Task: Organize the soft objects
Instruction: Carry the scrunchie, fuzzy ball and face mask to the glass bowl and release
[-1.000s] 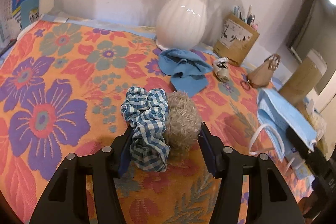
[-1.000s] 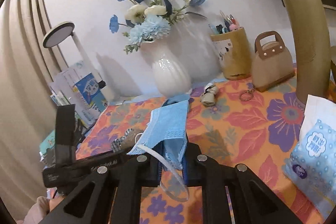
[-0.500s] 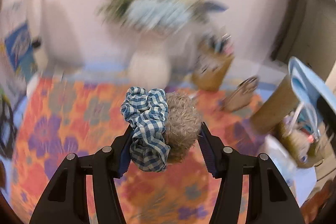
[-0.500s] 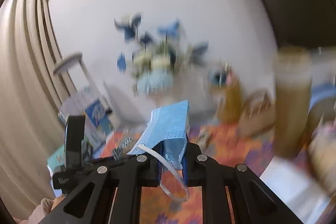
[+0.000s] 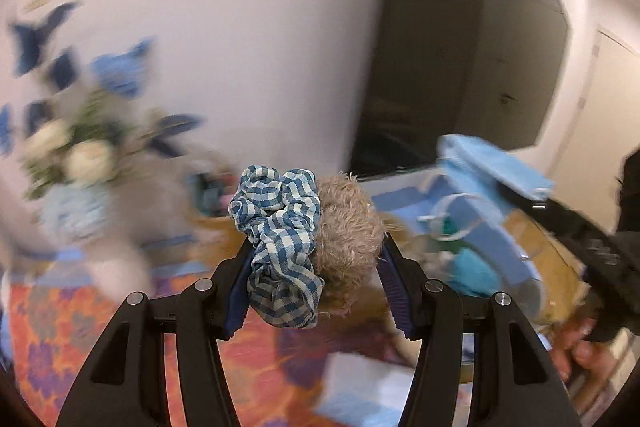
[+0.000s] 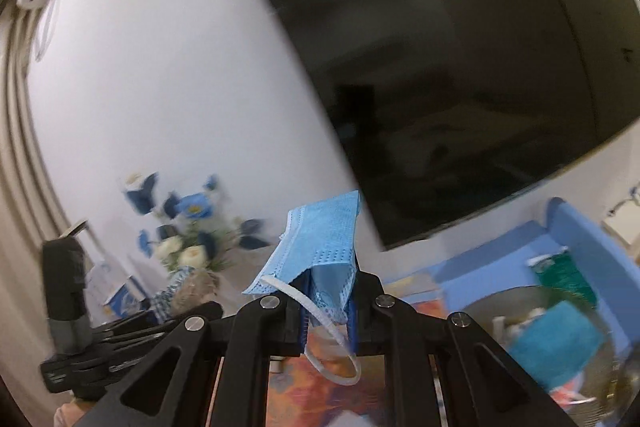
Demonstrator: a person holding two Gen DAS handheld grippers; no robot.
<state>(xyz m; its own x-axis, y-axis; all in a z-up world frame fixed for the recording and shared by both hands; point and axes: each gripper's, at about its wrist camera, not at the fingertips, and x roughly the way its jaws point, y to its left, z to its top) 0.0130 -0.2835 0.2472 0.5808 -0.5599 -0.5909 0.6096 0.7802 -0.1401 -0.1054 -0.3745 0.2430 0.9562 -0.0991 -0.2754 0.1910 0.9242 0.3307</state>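
My left gripper is shut on two scrunchies held side by side in the air: a blue-and-white checked scrunchie on the left and a fuzzy beige scrunchie on the right. My right gripper is shut on a folded light blue face mask, whose white ear loop hangs below the jaws. The mask also shows at the right of the left wrist view. The left gripper with its scrunchies shows at the lower left of the right wrist view.
A blue container at the right holds a teal cloth and other items. A flower bouquet stands at the left. A dark wall screen hangs behind. The orange floral tablecloth lies below. The scene is motion-blurred.
Both grippers have risen off the table and swung right with their loads. The vase and table items dropped out of view; the screen and the blue container came in.
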